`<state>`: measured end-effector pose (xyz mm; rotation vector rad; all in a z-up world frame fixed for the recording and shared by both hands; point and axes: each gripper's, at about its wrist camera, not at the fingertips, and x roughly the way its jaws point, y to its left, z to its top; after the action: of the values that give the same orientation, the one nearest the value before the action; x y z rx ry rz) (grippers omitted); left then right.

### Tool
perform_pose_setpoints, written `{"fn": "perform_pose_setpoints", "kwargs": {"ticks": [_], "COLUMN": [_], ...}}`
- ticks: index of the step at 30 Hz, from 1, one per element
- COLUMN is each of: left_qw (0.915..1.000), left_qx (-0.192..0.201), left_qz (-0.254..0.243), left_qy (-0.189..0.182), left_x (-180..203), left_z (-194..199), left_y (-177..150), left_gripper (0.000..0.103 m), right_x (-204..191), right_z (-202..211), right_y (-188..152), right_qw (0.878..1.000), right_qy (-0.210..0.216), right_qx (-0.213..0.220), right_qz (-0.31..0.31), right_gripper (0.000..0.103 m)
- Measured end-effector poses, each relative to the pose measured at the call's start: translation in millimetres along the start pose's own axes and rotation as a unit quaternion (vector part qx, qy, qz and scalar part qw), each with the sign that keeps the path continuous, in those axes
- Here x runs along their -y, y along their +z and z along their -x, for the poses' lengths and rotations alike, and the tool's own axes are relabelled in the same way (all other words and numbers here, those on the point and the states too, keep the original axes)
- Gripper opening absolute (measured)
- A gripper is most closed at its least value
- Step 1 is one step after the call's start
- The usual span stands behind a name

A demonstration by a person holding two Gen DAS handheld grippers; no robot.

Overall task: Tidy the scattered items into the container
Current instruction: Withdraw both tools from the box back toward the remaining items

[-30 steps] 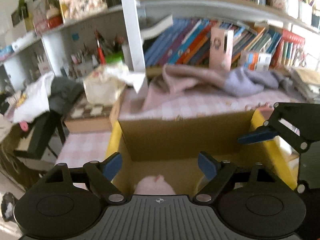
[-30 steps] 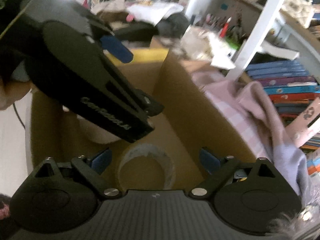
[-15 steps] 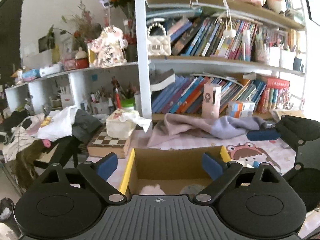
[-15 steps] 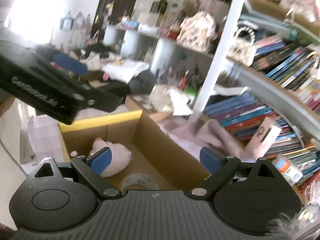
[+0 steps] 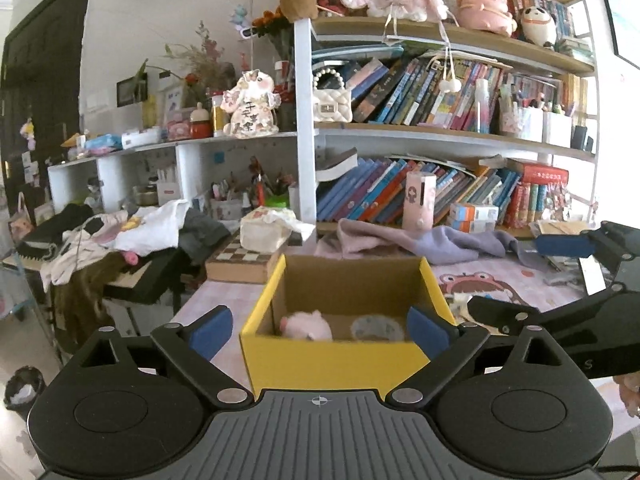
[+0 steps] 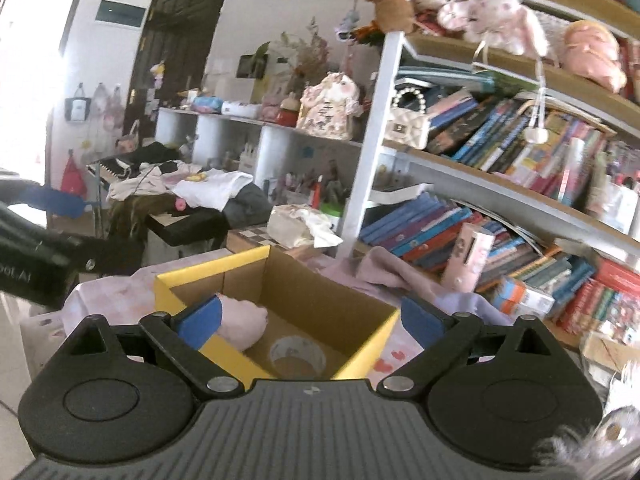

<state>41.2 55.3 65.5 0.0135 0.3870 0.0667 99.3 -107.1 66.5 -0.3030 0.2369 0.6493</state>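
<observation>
A cardboard box (image 5: 332, 360) with yellow outer walls stands on the pink tablecloth, a short way ahead of both grippers. Inside it lie a pink plush toy (image 5: 306, 324) and a roll of tape (image 5: 378, 328). My left gripper (image 5: 319, 330) is held back from the box, its jaws opening with nothing between the pads. The right gripper (image 6: 311, 322) is open and empty too, looking at the box (image 6: 248, 258) from its right corner, with the plush (image 6: 244, 326) and the tape roll (image 6: 298, 354) in sight. Each gripper shows at the edge of the other's view.
Behind the box lie a purple-pink cloth (image 5: 420, 242), a pink cylinder (image 5: 418, 200), a chessboard box (image 5: 236, 262) with a tissue pack (image 5: 266, 230) on it, and a full bookshelf (image 5: 440, 96). A heap of clothes (image 5: 132, 232) covers a stand at the left.
Both grippers have drawn back and up out of the box, so the whole box now shows in each view. The left jaws have spread wider.
</observation>
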Motion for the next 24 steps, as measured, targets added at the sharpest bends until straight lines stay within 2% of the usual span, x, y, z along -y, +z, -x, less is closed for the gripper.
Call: {"fn": "perform_pose_setpoints", "kwargs": {"ticks": [5, 8, 14, 17, 20, 24], "left_qw": [1.0, 0.9995, 0.9942, 0.9909, 0.9867, 0.9803], "left_qx": [-0.003, -0.016, -0.052, -0.065, -0.076, -0.092], "left_qz": [-0.003, -0.026, -0.057, -0.059, -0.071, -0.089], "left_qy": [-0.006, -0.01, -0.074, -0.102, -0.125, -0.15], "left_x": [15.8, 34.0, 61.8, 70.5, 81.5, 95.6], "left_z": [19.0, 23.8, 15.8, 12.6, 9.9, 6.7], "left_y": [-22.6, -35.5, -49.9, -53.0, -57.7, -66.2], "left_gripper": [0.099, 0.1, 0.1, 0.1, 0.1, 0.1], "right_x": [-14.2, -17.7, -3.2, 1.4, 6.3, 13.7], "right_z": [32.0, 45.7, 63.0, 71.1, 78.2, 84.0], "right_y": [-22.2, -36.6, -68.5, -80.3, -90.7, -100.8], "right_qw": [0.999, 0.996, 0.982, 0.972, 0.964, 0.958], "right_qy": [-0.046, -0.076, -0.126, -0.155, -0.178, -0.184], "right_qx": [-0.005, -0.037, -0.132, -0.163, -0.182, -0.198], "right_qz": [0.025, 0.031, -0.051, -0.063, -0.074, -0.092], "right_gripper": [0.101, 0.102, 0.103, 0.103, 0.103, 0.103]}}
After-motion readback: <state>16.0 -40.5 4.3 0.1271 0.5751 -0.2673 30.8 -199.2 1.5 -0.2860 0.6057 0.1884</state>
